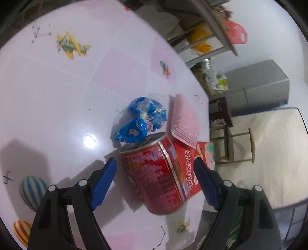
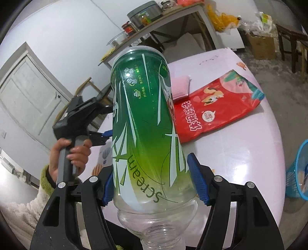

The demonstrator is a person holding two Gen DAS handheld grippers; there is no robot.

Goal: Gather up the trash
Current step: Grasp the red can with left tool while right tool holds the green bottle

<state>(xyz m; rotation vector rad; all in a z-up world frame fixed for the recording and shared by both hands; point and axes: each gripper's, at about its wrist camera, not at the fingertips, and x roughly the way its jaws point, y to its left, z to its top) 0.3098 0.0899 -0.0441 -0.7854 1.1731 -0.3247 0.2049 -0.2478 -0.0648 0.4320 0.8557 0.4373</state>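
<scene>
In the left wrist view, a red drink can point(image 1: 159, 177) stands on the pink table point(image 1: 67, 92). My left gripper point(image 1: 155, 169) is open, its blue pads on either side of the can, not touching it. Behind the can lie a crumpled blue wrapper point(image 1: 140, 121), a pink sponge-like pad point(image 1: 184, 121) and a red snack bag point(image 1: 190, 173). In the right wrist view, my right gripper point(image 2: 152, 184) is shut on an empty green-labelled plastic bottle point(image 2: 146, 123), held neck-down above the table. The left gripper body point(image 2: 80, 119) shows behind the bottle.
A blue mesh waste basket point(image 2: 298, 173) stands on the floor right of the table. The red snack bag point(image 2: 217, 107) and pink pad point(image 2: 181, 86) lie on the table point(image 2: 240, 153). A side table with jars point(image 2: 154, 17), a cardboard box point(image 2: 261, 46) and chairs stand behind.
</scene>
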